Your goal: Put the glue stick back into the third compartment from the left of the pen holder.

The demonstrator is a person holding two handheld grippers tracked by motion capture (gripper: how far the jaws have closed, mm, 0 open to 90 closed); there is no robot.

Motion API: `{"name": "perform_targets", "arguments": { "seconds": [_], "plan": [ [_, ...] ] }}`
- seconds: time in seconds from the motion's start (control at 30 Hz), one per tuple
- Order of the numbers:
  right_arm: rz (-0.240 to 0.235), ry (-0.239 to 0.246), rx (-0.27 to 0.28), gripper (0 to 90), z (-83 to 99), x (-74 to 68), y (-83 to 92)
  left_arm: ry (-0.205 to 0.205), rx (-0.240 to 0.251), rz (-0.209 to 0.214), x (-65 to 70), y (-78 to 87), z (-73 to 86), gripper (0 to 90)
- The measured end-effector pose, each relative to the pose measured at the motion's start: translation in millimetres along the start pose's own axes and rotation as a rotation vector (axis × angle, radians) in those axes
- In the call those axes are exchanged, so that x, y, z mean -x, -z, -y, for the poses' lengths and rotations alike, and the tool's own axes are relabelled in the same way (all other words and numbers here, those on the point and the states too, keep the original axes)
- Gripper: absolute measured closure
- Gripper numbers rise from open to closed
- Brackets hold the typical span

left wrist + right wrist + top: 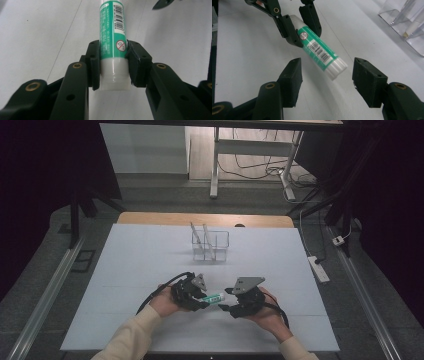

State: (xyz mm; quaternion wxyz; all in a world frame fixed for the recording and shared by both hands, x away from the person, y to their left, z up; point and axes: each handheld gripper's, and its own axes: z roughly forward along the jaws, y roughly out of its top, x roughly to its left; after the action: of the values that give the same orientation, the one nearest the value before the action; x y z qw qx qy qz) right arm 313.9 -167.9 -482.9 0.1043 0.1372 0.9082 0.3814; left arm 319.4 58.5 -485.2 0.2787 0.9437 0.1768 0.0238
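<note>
Low in the centre of the high view, the left gripper (204, 301) clamps a green-and-white glue stick (214, 297) near its base, holding it roughly level above the white table (130, 270). The left gripper view shows both pads pressed on the tube's sides. The right gripper (225, 307) faces the stick's free end, the cap end as far as I can tell, with its jaws standing wide and touching nothing; in the right gripper view that end sits between them. So the pick-up looks done, while gripping the free end remains. The clear organiser (210, 245) in the upper middle holds two pens.
</note>
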Motion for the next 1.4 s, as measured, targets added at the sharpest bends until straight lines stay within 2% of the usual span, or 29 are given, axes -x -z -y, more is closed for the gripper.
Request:
{"name": "perform_targets", "arguments": {
  "seconds": [0.27, 0.43, 0.57, 0.73, 0.83, 0.97, 1.07, 1.23, 1.3, 1.4],
  "plan": [
    [-0.006, 0.056, -0.048, 40.4, -5.7, -3.6, -8.5, -0.006, -0.002, 0.005, 1.2, -0.7, -0.5, 64.9],
    [-0.006, 0.067, -0.068, 40.2, -6.7, -4.1, -12.8, -0.009, -0.001, 0.009, 1.8, -0.8, -0.8, 64.9],
    [0.0, 0.097, -0.096, 40.5, -7.9, -6.5, -16.6, -0.013, -0.004, 0.014, 2.6, -2.0, -1.3, 64.9],
    [0.005, 0.165, -0.134, 47.7, -9.9, -11.5, -21.5, -0.032, 0.003, 0.034, 5.4, -0.9, -2.6, 64.9],
    [0.005, 0.236, -0.161, 54.9, -10.9, -16.3, -23.9, -0.049, 0.005, 0.041, 8.0, 0.6, -3.6, 64.9],
    [-0.004, 0.293, -0.194, 60.0, -9.5, -21.1, -26.4, -0.052, 0.025, 0.061, 8.4, 2.9, -3.5, 64.7],
    [-0.014, 0.305, -0.184, 61.9, -7.2, -22.3, -26.4, -0.057, 0.043, 0.071, 7.8, 5.0, -2.9, 64.4],
    [-0.036, 0.307, -0.16, 65.2, -4.7, -22.2, -25.3, -0.051, 0.085, 0.05, 7.7, 7.5, -2.4, 60.8],
    [-0.036, 0.305, -0.164, 65.5, -4.4, -21.3, -23.6, -0.032, 0.102, 0.031, 6.6, 8.7, -1.8, 58.4],
    [-0.04, 0.277, -0.146, 65.6, -1.6, -17.8, -22.3, 0.001, 0.135, 0.003, 4.0, 12.4, -1.1, 50.6]
  ]
}}
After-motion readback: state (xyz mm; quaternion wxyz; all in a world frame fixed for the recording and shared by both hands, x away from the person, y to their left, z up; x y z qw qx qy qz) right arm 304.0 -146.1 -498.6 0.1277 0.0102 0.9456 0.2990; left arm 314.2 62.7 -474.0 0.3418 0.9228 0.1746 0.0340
